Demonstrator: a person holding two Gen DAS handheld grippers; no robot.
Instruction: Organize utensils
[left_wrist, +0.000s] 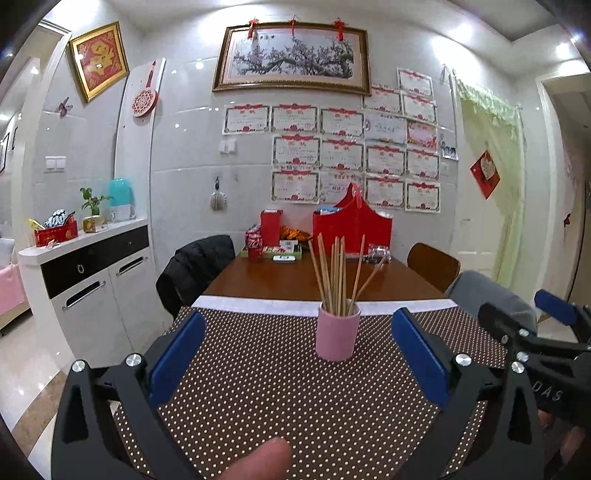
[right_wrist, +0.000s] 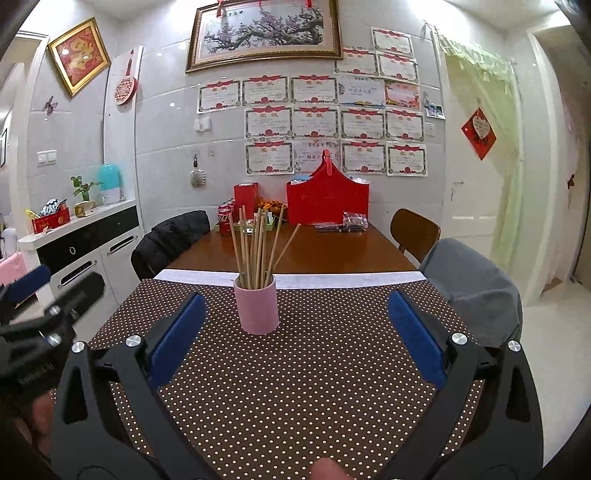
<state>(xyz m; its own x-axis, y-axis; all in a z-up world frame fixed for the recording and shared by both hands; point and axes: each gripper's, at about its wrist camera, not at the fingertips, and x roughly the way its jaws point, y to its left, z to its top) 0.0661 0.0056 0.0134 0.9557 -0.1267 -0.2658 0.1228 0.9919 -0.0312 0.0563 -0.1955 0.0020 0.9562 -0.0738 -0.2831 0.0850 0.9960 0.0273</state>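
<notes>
Chopsticks (left_wrist: 334, 275) upright in pink cup (left_wrist: 338, 334), left gripper (left_wrist: 295, 354) and right gripper (right_wrist: 295, 332) both released, empty.

Left black two-finger gripper with blue pads (left_wrist: 297, 354): jaws spread wide, nothing between them, held level above the brown polka-dot tablecloth (left_wrist: 280, 398) on its near side; a bare fingertip (left_wrist: 264, 459) of the holding hand shows at the bottom edge of the left wrist view. Right black two-finger gripper with blue pads (right_wrist: 297, 338): jaws equally wide apart and empty, also above the near part of that cloth. Each gripper shows at the edge of the other's view, so they sit side by side, apart, not touching.
</notes>
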